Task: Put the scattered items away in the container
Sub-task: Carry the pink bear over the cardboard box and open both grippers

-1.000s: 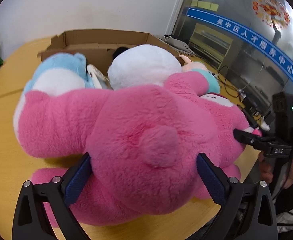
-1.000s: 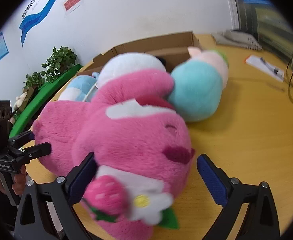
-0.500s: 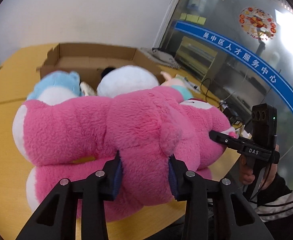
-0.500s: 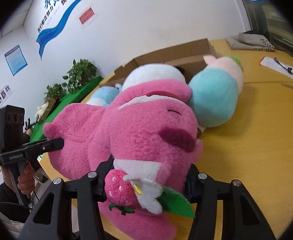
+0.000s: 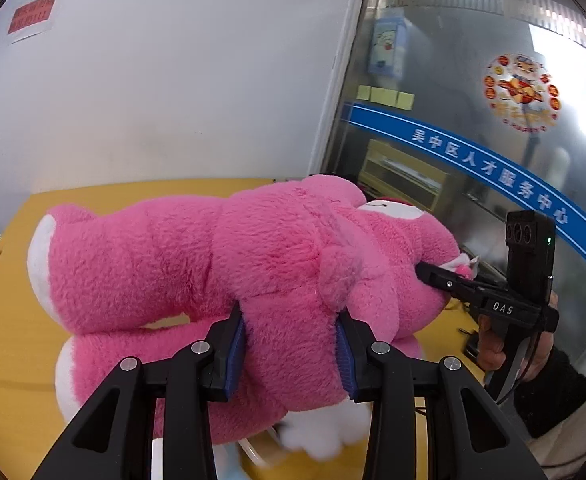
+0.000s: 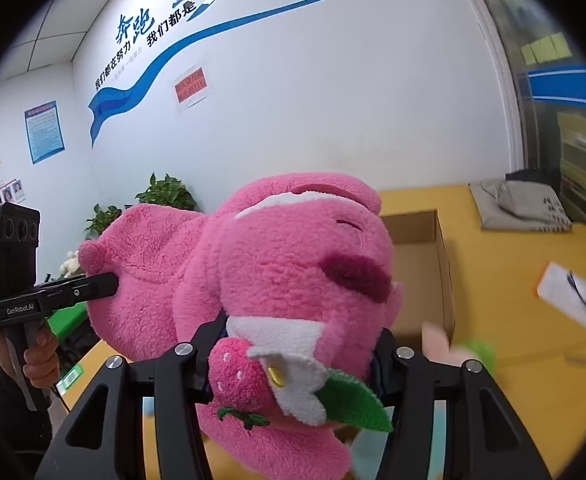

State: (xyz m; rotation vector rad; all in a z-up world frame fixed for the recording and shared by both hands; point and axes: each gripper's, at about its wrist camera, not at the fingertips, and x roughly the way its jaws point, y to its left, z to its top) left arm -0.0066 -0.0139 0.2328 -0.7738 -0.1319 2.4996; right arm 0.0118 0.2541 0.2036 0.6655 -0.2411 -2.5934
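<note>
Plush bear held in both grippers above the counter

Item one: pink plush bear (image 5: 277, 256), lying sideways, clear of the yellow counter (image 5: 9, 360). My left gripper (image 5: 291, 354) is clamped on its rump, blue pads sunk into the fur. My right gripper (image 6: 297, 364) pinches it at the neck, just behind the strawberry (image 6: 239, 376) and white flower on its chest; the pads are mostly buried in plush.

Item two: cardboard box (image 6: 433, 248), open, on the counter beyond the bear's head.

Item three: white plush (image 5: 325, 432), blurred, below the bear in the left view.

Item four: folded grey cloth (image 6: 521, 204) and a paper (image 6: 573, 296), well apart from the box.
</note>
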